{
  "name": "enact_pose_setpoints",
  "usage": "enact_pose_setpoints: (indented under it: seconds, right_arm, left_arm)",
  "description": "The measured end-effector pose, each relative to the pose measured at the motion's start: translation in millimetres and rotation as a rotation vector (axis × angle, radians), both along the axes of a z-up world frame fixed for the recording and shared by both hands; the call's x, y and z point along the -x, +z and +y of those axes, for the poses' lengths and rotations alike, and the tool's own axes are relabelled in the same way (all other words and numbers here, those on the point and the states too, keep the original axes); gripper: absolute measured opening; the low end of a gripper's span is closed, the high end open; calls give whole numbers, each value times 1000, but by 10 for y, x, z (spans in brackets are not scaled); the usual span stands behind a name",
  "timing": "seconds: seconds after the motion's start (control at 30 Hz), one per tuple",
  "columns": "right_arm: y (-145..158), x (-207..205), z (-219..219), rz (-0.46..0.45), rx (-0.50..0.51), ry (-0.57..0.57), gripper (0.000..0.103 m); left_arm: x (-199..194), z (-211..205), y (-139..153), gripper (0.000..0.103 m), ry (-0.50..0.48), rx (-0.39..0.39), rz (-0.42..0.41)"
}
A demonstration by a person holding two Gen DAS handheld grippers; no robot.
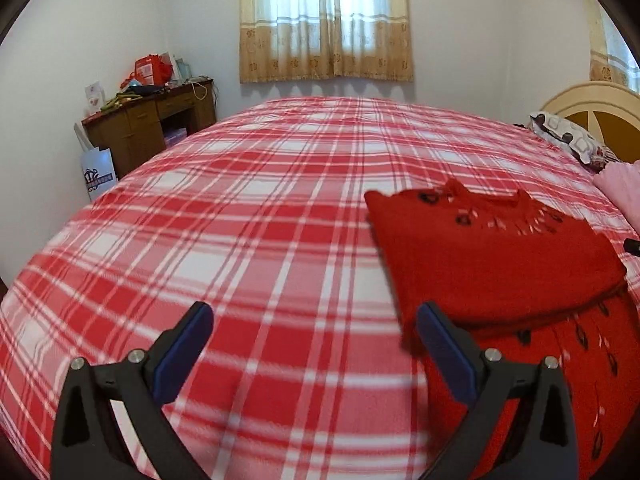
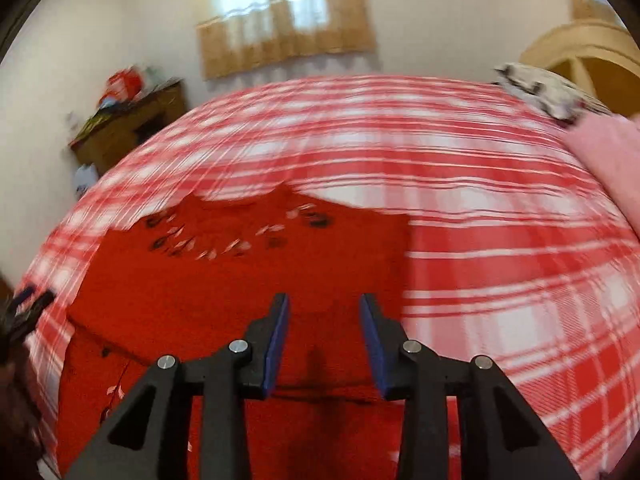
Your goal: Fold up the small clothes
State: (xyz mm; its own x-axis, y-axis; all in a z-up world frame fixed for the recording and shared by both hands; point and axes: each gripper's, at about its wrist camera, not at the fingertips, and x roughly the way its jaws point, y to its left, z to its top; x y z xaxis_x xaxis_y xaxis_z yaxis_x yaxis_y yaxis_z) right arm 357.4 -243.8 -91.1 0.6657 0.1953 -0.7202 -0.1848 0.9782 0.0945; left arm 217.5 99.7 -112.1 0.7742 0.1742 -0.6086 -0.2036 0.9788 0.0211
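A small red knitted garment (image 1: 492, 256) with dark and white leaf marks lies on the plaid bed, its upper half folded over the lower half. In the left wrist view my left gripper (image 1: 316, 312) hovers wide open over bare plaid cover, its right finger beside the garment's left edge, nothing between the pads. In the right wrist view the red garment (image 2: 240, 288) spreads under my right gripper (image 2: 324, 300), whose jaws stand partly apart above the cloth without pinching it. The picture is blurred. The left gripper (image 2: 24, 312) shows at the far left edge.
The bed's red-and-white plaid cover (image 1: 260, 220) fills both views. A pink cloth (image 1: 620, 188) and a patterned pillow (image 1: 568, 136) lie by the headboard (image 1: 592, 100) at right. A cluttered brown desk (image 1: 152, 124) and a white bag (image 1: 98, 172) stand at the far left wall.
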Motion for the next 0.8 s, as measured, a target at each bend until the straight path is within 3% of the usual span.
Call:
enact_pose_setpoints:
  seconds: [0.17, 0.3, 0.4, 0.53, 0.67, 0.8]
  right_arm:
    - [-333, -156, -28, 110, 33, -36, 36]
    - [-366, -149, -150, 111, 16, -28, 36]
    - [-316, -139, -108, 104, 47, -36, 36]
    - [-170, -38, 12, 20, 36, -9, 37]
    - [-368, -129, 54, 109, 93, 2, 37]
    - [-371, -120, -144, 97, 28, -27, 36]
  left_arm:
    - [-442, -152, -108, 103, -25, -46, 70]
    - [-553, -292, -347, 103, -38, -100, 148]
    - [-495, -278, -321, 103, -34, -92, 131]
    - [-435, -294, -304, 103, -29, -102, 115]
    - [-440, -333, -307, 103, -27, -118, 115]
    - [-462, -335, -320, 103, -28, -122, 114]
